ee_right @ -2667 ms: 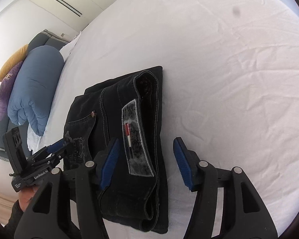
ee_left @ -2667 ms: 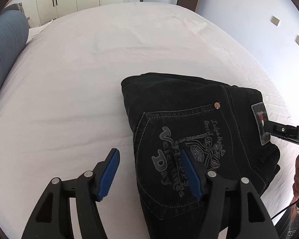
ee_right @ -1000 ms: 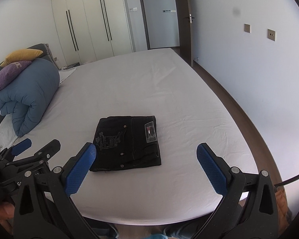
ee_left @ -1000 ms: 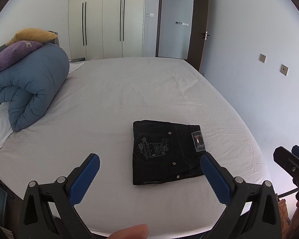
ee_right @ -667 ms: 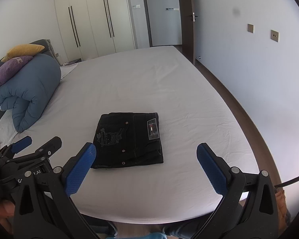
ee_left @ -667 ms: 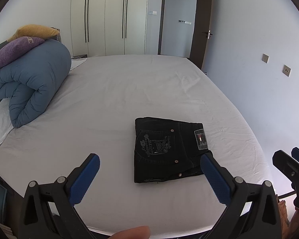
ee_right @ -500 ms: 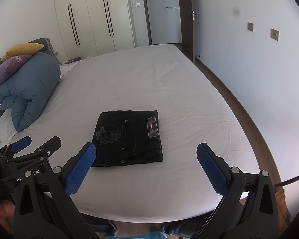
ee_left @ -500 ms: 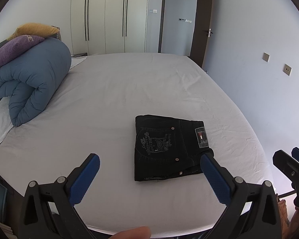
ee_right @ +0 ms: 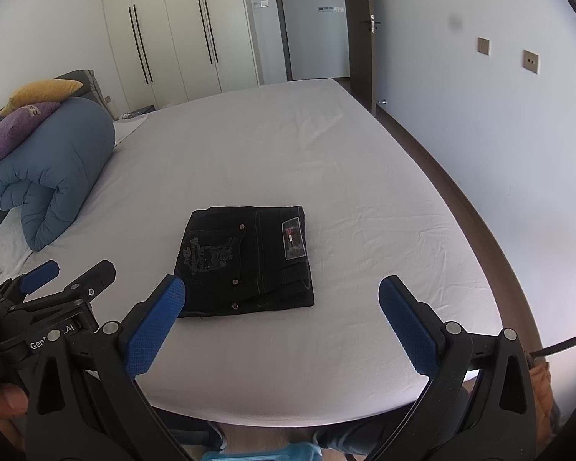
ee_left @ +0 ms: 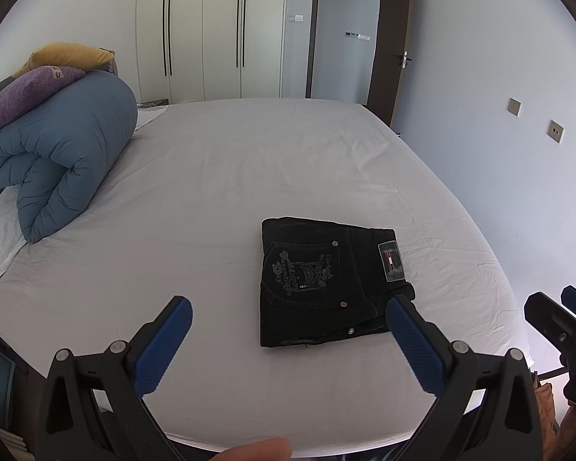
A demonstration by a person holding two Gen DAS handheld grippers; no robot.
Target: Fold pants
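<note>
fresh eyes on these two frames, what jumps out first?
The black pants, folded into a compact rectangle, lie alone near the front of the white bed. Both the left gripper and right gripper hang open, holding nothing. A rolled blue duvet with purple and yellow pillows sits far left.

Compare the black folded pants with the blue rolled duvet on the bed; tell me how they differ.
The pants are black denim, folded into a flat rectangle, with an embroidered pocket and a label on top; the duvet is plain blue, puffy, and rolled into a thick bundle. The pants lie near the bed's near edge; the duvet sits at the far left with pillows stacked on it. Both rest on the white sheet, untouched by either gripper.
</note>
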